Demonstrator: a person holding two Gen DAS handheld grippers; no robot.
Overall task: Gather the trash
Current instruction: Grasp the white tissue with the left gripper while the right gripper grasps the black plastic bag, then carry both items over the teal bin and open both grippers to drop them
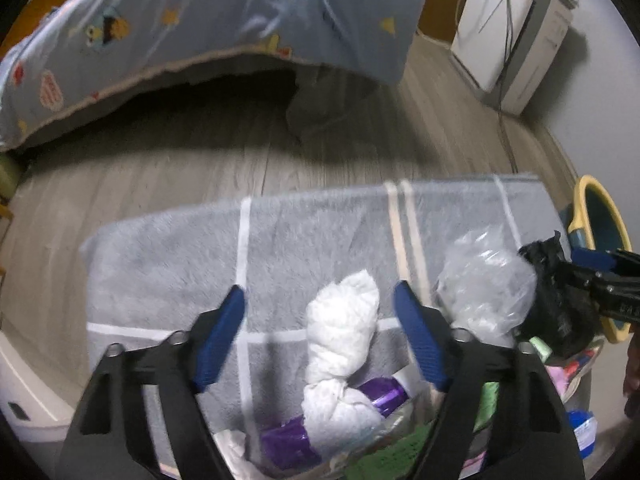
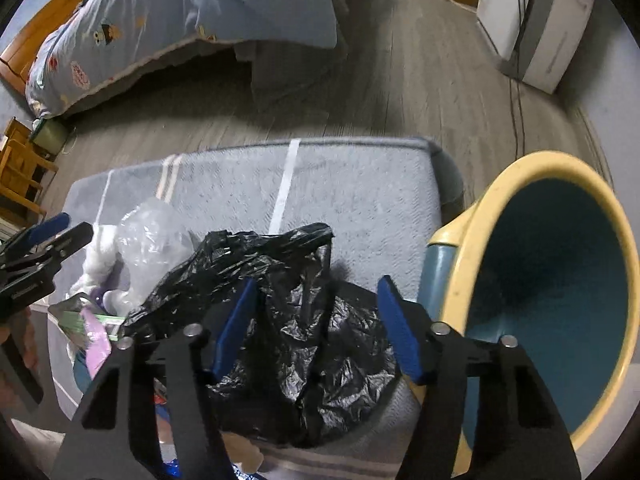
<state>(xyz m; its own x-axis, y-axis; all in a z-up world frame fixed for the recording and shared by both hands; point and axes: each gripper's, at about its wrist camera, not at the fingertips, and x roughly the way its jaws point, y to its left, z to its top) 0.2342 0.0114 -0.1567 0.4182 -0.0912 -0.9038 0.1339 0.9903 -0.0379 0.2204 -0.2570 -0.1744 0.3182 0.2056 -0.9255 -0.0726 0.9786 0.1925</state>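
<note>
Trash lies in a pile on a grey rug. A twisted white tissue wad stands between the blue pads of my left gripper; a gap shows on each side of it. Under it lie a purple wrapper and green packaging. A crumpled clear plastic bag sits just to the right. My right gripper straddles a crumpled black plastic bag that fills the space between its pads; I see no firm squeeze. The bin, teal with a yellow rim, lies on its side right of the rug.
A bed with a blue cartoon quilt overhangs the wood floor behind the rug. A white appliance with a trailing cable stands at the far right wall. Wooden furniture sits at the far left. A hand holds the left gripper.
</note>
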